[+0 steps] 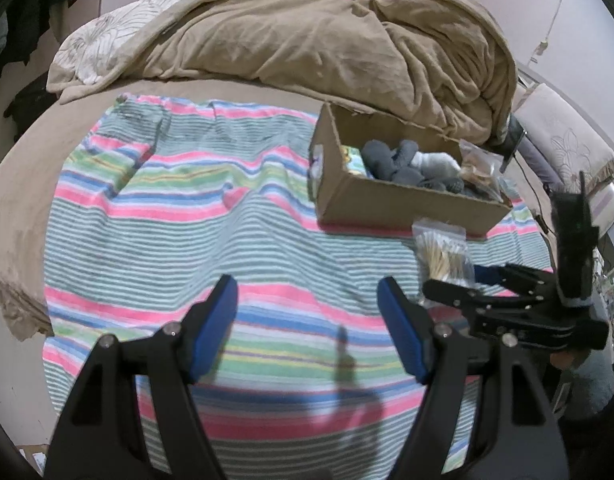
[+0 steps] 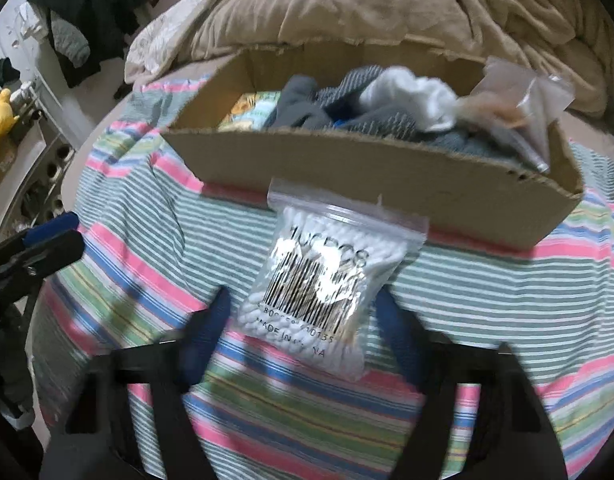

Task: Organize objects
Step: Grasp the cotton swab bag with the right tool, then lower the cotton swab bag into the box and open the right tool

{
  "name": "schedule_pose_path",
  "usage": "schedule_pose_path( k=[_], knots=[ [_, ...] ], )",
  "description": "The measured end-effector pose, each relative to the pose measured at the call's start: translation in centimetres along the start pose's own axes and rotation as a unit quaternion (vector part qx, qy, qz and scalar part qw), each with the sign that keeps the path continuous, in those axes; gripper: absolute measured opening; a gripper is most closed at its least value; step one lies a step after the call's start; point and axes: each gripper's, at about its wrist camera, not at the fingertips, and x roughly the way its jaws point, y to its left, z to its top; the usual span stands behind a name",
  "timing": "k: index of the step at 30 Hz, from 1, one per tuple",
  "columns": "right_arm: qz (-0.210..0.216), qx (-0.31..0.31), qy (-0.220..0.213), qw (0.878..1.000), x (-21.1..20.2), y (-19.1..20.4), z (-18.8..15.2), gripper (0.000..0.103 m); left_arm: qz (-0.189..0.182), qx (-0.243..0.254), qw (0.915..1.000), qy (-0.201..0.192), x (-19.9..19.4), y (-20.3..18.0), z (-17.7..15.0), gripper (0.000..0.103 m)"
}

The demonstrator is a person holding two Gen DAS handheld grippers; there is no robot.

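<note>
Cotton swabs in a glossy, crinkled zip-top bag point(image 2: 327, 280) lie between the right gripper's point(image 2: 303, 320) spread blue-padded fingers point(image 2: 391, 320); the frame is blurred, and I cannot tell whether the pads touch the plastic. The bag is flat and roughly rectangular, its clear film catching glare over a black barcode, white swab tips packed against the lower edge. Its sealed top reaches just short of the near wall of a cardboard box point(image 2: 387, 176), a shallow open carton with rough, torn edges. Inside the box sit soft knitted grey socks point(image 2: 303, 108), a crumpled white cloth point(image 2: 411, 96), a colourful printed packet point(image 2: 251, 114) at the left end and another clear plastic bag point(image 2: 523, 104) at the right end.

Box and swab bag rest on a striped woven towel point(image 1: 179, 208), banded pink, blue, green and white, lightly wrinkled, spread over a tan bed. Behind the box a plush tan blanket point(image 1: 327, 40) is heaped in thick folds.

From the left wrist view, the left gripper point(image 1: 307, 320) hovers over bare towel, released, its smooth blue pads wide apart and holding nothing. The right gripper appears to its right, beside the swab bag point(image 1: 443, 256).
</note>
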Motion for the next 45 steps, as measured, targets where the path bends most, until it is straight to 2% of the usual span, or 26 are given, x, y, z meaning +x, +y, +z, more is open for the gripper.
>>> schedule_pose_path(
  k=[6, 14, 21, 26, 35, 45],
  knots=[
    [0.004, -0.015, -0.005, 1.0, -0.7, 0.7, -0.2, 0.054, 0.002, 0.001, 1.0, -0.004, -0.3, -0.1, 0.1, 0.074],
    [0.025, -0.032, -0.033, 0.999, -3.6, 2.1, 0.2, 0.053, 0.007, 0.006, 0.9999, -0.014, -1.0, -0.3, 0.8, 0.074],
    [0.033, -0.043, -0.072, 0.996, -6.4, 2.8, 2.3, 0.053, 0.012, 0.011, 0.9996, -0.025, -1.3, -0.4, 1.8, 0.074],
    [0.032, -0.045, -0.087, 0.995, -7.0, 2.8, 3.9, 0.053, 0.015, 0.015, 0.9992, -0.033, -1.2, -0.4, 2.8, 0.074],
    [0.033, -0.046, -0.093, 0.994, -5.7, 2.6, 7.0, 0.053, 0.017, 0.015, 0.9989, -0.04, -0.4, 0.2, 4.4, 0.074],
    [0.042, -0.032, -0.076, 0.996, -2.0, 2.0, 10.8, 0.054, 0.019, 0.002, 0.999, -0.04, 1.2, 1.9, 5.2, 0.074]
  ],
)
